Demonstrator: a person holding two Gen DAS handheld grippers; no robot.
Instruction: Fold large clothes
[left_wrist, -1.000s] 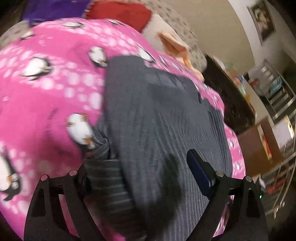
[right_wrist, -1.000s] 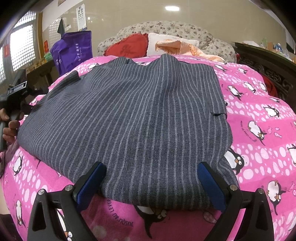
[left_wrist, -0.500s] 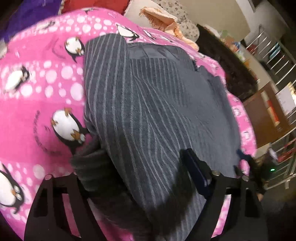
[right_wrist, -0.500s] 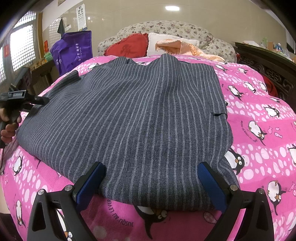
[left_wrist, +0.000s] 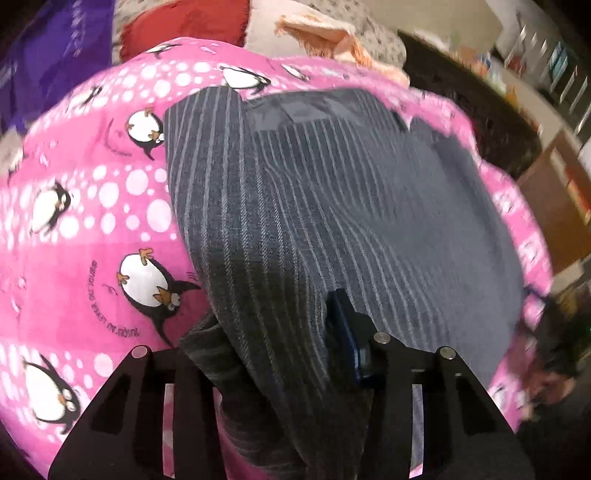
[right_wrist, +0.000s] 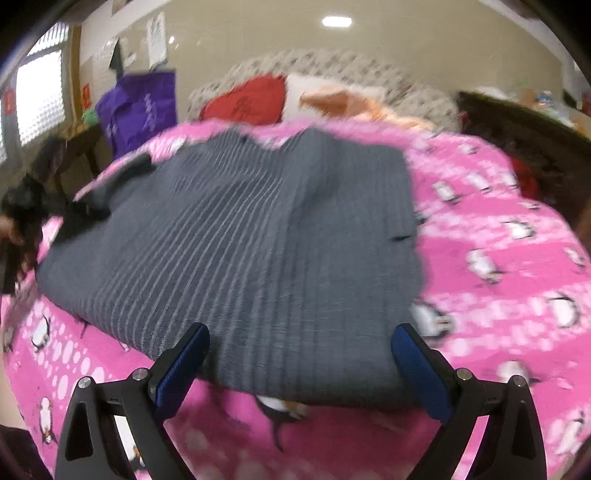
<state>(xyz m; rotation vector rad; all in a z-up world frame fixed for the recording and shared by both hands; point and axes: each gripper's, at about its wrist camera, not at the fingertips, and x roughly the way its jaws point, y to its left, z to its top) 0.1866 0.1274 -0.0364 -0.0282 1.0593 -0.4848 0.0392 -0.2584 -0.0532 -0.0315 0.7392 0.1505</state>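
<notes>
One grey garment (right_wrist: 236, 240) with thin pale pinstripes lies spread flat on one pink penguin-print blanket (right_wrist: 498, 258) that covers the bed. In the right wrist view it looks like a broad slab of cloth, its near hem running across just ahead of the fingers and a small dark slit near its right edge (the picture is smeared, so finer detail is lost). At the far left of that view a hand (right_wrist: 11, 229) holds the left gripper (left_wrist: 273, 354) at the garment's left edge, where the cloth is bunched and lifted. In the left wrist view that gripper's jaws are closing, with a thick fold of the striped cloth between them; one blue pad lies against the fold, the other finger is hidden behind the fabric. Behind the blanket, from left to right, stand one purple bag (right_wrist: 140, 110), one red cushion (right_wrist: 251, 99) and one peach cloth (right_wrist: 343, 101). The right gripper (right_wrist: 299, 354) hovers over the near hem, its two blue pads spread wide and gripping nothing.
</notes>
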